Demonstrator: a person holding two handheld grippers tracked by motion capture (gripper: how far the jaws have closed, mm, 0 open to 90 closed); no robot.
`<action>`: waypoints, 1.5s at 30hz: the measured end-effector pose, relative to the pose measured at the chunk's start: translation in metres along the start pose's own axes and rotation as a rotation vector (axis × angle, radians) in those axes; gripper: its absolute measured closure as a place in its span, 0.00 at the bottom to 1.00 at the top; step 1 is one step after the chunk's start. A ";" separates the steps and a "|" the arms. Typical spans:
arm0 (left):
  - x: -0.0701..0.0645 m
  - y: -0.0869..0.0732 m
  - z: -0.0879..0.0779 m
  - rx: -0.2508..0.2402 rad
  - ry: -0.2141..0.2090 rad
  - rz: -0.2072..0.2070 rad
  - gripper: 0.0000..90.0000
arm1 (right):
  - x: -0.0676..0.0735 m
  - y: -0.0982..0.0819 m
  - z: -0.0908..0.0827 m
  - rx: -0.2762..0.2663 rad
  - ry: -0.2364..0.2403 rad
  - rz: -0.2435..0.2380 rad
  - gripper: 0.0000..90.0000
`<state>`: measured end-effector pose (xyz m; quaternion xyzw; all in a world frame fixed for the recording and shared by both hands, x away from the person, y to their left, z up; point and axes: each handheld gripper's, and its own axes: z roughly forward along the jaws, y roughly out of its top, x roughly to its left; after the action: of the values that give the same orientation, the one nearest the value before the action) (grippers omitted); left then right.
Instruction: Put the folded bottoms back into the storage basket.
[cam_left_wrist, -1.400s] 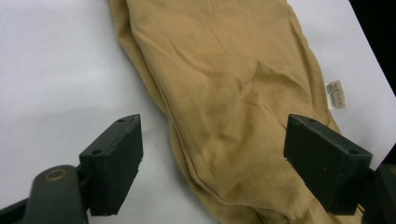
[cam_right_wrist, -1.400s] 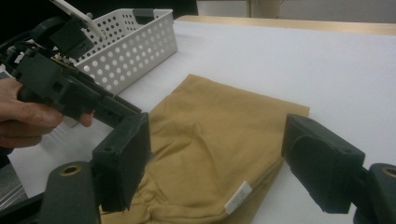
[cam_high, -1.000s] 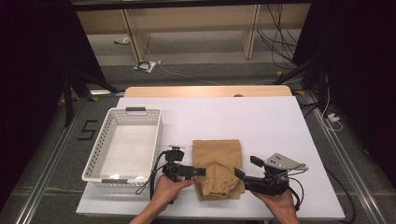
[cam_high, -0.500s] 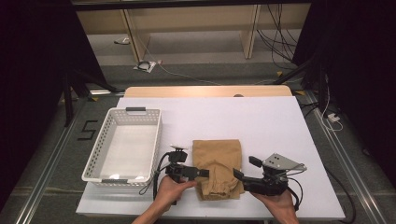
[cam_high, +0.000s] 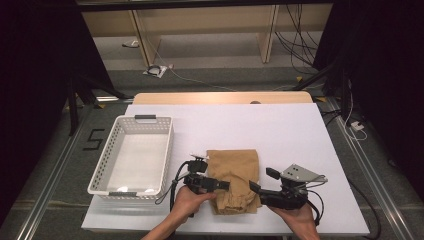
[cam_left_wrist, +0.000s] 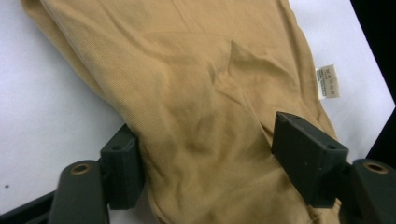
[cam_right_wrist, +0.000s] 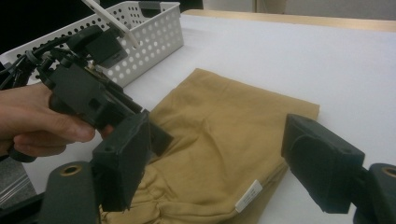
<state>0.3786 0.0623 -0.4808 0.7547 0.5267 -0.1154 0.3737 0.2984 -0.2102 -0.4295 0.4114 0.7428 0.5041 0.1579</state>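
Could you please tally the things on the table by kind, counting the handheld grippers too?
Folded tan garment: 1
White perforated basket: 1
Handheld grippers: 2, the left gripper and the right gripper
Total: 4

We worked in what looked like a lab recording station. A white table (cam_high: 280, 130) stood mid-frame, ringed by black curtains (cam_high: 35, 75) at the left and right edges. Loose cables (cam_high: 300, 45) trailed over the grey floor at the upper right. Bare wooden frames (cam_high: 200, 20) ran along the top.
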 end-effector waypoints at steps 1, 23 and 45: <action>0.000 0.000 0.000 0.000 0.000 0.004 0.36 | 0.000 0.000 0.000 0.003 0.000 0.001 0.28; -0.004 -0.001 0.011 0.021 -0.021 0.102 0.72 | -0.002 0.001 -0.002 0.002 0.003 0.010 0.29; -0.020 0.005 -0.004 -0.027 -0.044 0.215 0.95 | -0.008 0.001 -0.003 0.007 -0.010 0.026 0.30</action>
<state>0.3733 0.0497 -0.4648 0.7990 0.4359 -0.0840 0.4056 0.3021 -0.2181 -0.4291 0.4242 0.7381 0.5016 0.1536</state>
